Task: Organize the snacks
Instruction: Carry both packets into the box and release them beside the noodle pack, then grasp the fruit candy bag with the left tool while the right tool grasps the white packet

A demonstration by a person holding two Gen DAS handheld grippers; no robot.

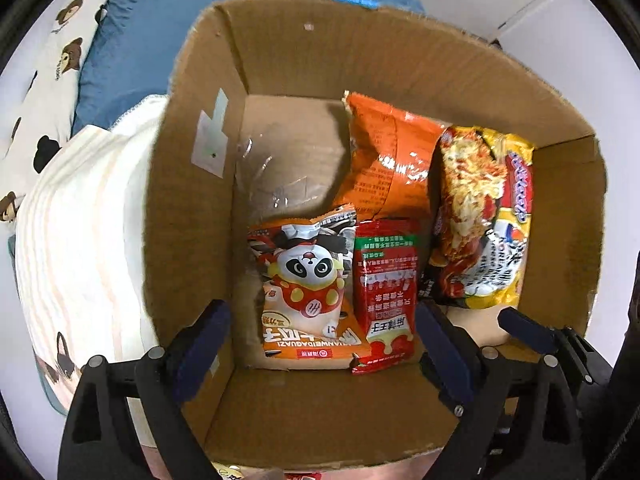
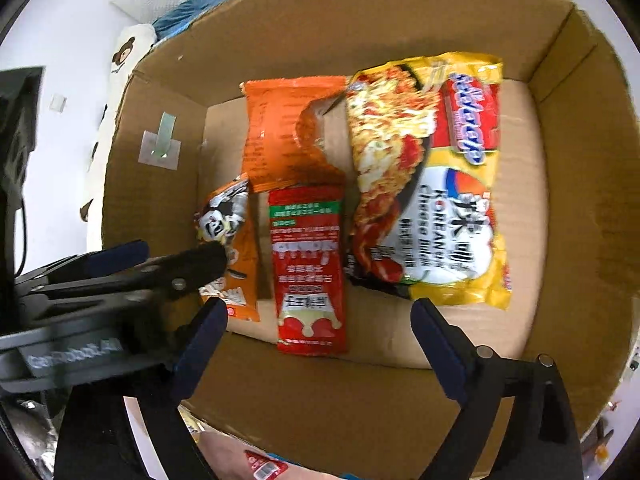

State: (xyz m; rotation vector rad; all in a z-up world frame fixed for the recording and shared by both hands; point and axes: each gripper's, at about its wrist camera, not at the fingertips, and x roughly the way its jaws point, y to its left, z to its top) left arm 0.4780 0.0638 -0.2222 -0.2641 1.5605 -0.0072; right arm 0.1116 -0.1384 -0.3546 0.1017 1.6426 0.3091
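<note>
An open cardboard box [image 1: 320,52] [image 2: 360,12] holds several snack packets lying flat. A panda-print seed packet [image 1: 308,292] [image 2: 228,240] lies beside a red packet [image 1: 386,292] [image 2: 308,264]. Behind them rests an orange bag [image 1: 388,160] [image 2: 284,132], and a yellow noodle packet [image 1: 480,216] [image 2: 432,176] lies to the right. My left gripper [image 1: 320,344] hangs open over the panda and red packets, gripping nothing. My right gripper [image 2: 320,340] is open over the red packet's near end, also empty. The left gripper's black fingers [image 2: 160,268] cover part of the panda packet.
The box stands on a bed with blue bedding [image 1: 160,28], a bear-print pillow [image 1: 52,80] and a striped white cloth [image 1: 88,220] to its left. Bare cardboard floor [image 1: 288,140] shows at the box's back left. Another red packet [image 2: 264,464] lies outside the near wall.
</note>
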